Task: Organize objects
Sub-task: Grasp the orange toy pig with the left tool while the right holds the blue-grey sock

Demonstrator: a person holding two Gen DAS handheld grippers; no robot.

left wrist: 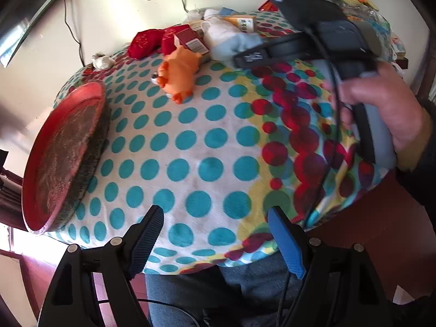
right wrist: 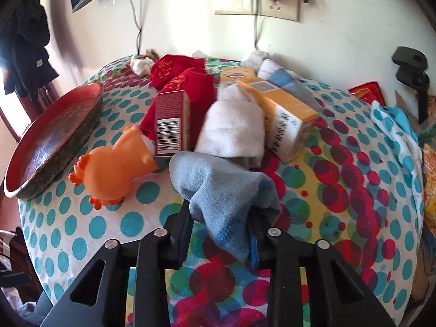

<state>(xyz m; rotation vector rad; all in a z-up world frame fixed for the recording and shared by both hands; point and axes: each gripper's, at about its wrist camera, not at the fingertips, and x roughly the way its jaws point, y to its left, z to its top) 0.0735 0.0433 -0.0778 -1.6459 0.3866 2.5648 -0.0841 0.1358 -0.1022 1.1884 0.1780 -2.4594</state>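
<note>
My right gripper (right wrist: 222, 215) is shut on a grey-blue sock (right wrist: 220, 188) whose toe hangs down between the fingers, just above the dotted cloth. Behind it lie a white sock (right wrist: 234, 125), a red box (right wrist: 170, 120), a yellow box (right wrist: 286, 120), red socks (right wrist: 190, 81) and an orange toy animal (right wrist: 114, 171). My left gripper (left wrist: 218, 234) stands open over the near edge of the dotted cloth (left wrist: 190, 136), with nothing between its fingers. In the left wrist view the orange toy (left wrist: 178, 73) and the pile sit at the far side, and a hand (left wrist: 387, 103) holds the right gripper's handle.
A round red tray (right wrist: 54, 133), also the red tray (left wrist: 62, 158) in the left wrist view, rests tilted at the table's left edge. Wall sockets with cables (right wrist: 256, 0) are behind the table. A small white bundle (right wrist: 140, 64) lies at the back left, and more cloth and packets (right wrist: 395, 120) at the right.
</note>
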